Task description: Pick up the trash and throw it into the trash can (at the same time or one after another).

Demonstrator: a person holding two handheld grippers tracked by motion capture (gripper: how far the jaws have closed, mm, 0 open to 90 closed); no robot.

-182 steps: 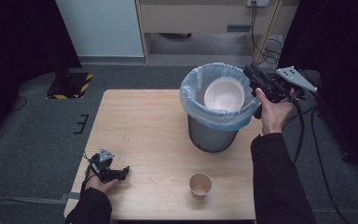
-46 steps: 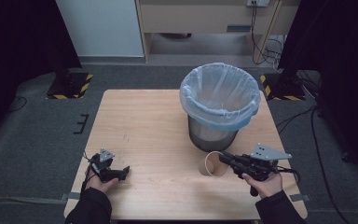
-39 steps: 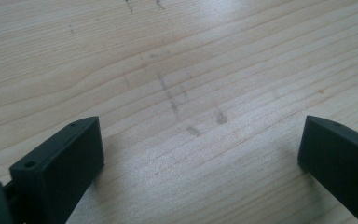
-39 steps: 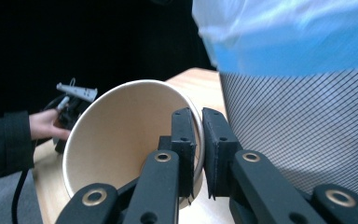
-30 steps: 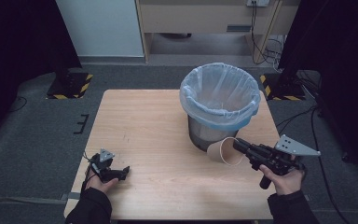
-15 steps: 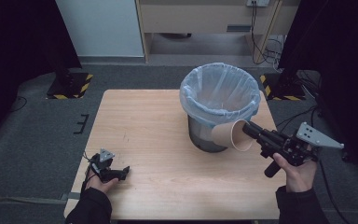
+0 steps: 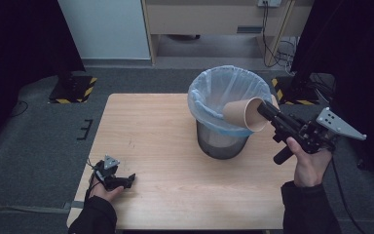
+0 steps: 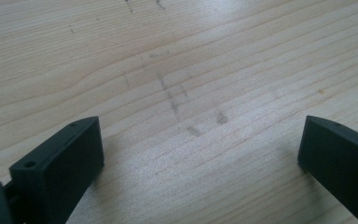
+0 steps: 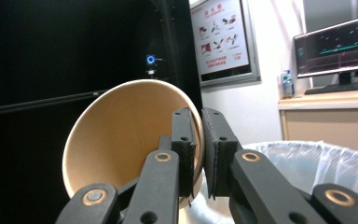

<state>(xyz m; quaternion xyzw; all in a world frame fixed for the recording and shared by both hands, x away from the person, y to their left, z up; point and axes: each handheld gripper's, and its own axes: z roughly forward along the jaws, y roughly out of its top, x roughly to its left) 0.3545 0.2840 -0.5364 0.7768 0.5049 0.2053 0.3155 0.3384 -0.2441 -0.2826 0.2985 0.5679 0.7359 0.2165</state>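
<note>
The left black two-jaw tongs (image 8: 200, 154) stand wide apart just above the pale, grained wooden counter (image 8: 177, 56), with faint grey scuff marks (image 8: 182, 102) between and beyond them.

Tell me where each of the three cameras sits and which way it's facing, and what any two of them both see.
High view: above the person's side, looking forward and down on the table; both forearms and hands enter from below.
Left gripper view: on the left gripper, facing the tabletop close up; its jaws stand apart.
Right gripper view: on the right gripper, looking level across the room; its jaws pinch the paper cup by its rim.
Shared: high and right gripper views both show cup and lined bin.
</note>
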